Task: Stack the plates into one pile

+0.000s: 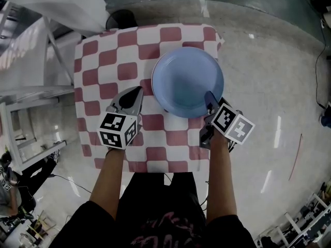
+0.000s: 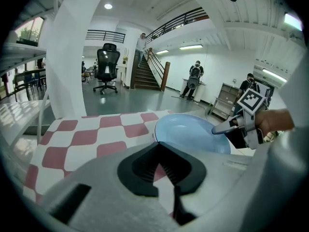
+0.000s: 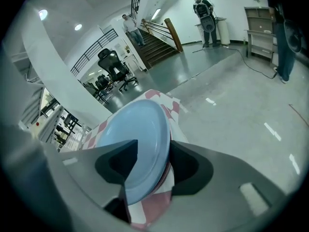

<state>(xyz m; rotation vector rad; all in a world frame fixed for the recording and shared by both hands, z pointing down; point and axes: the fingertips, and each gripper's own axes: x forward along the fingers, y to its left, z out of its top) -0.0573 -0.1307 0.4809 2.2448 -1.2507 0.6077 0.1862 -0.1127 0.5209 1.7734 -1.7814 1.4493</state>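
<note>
right gripper (image 3: 154,162) straddles the blue plate (image 1: 187,81), jaws slack, since it lies flat by the table (image 1: 103,61) right edge (left gripper (image 1: 132,98) clenched, empty).

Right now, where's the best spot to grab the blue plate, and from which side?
Probably its thin rim, coming in low from the near right. The blue plate lies flat on the checked cloth, too wide to span, so only the lip fits between jaws. The right gripper straddles it there, jaws open.
</note>
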